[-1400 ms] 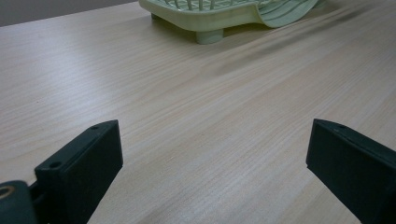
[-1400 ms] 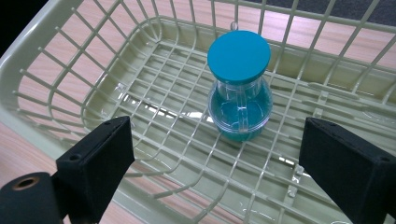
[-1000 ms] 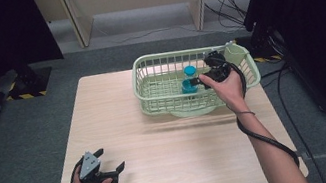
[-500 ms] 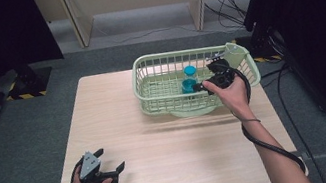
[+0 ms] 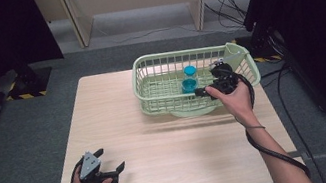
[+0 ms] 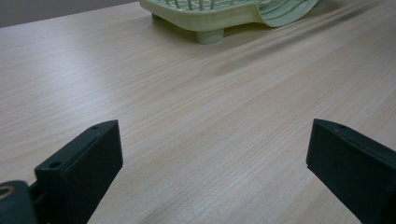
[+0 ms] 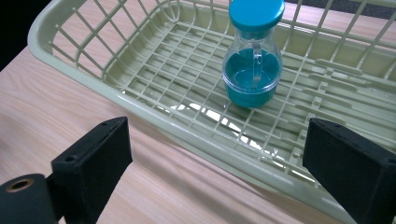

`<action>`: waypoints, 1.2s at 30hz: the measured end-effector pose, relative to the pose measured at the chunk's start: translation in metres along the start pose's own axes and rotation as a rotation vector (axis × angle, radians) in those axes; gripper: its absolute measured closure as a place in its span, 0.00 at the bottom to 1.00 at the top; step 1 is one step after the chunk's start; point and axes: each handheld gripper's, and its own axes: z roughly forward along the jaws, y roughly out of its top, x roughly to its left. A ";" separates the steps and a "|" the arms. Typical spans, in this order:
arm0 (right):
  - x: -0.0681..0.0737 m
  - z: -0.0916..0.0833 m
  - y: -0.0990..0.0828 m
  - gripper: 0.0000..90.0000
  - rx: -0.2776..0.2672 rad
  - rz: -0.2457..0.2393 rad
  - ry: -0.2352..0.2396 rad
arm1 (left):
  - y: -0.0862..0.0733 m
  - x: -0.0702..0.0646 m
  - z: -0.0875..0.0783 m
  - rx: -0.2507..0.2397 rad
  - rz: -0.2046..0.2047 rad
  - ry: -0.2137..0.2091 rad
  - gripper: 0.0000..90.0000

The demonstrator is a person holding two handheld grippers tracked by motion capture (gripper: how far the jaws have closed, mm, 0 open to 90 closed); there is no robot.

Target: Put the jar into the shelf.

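R gripper (image 7: 215, 154) jaws wide, empty, at basket (image 7: 140, 100) rim. Probably reaching for bottle (image 7: 252, 70): lift over rim, grip mid-body.

Even indoor light, soft shadows, dark surroundings

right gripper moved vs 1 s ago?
Yes. The right gripper has pulled back toward the person: it was over the basket interior beside the bottle, and now sits at the near rim.
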 end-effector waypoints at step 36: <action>0.003 -0.027 -0.056 0.09 -0.032 -0.033 0.001 | 0.000 0.000 0.000 0.001 -0.001 0.003 0.04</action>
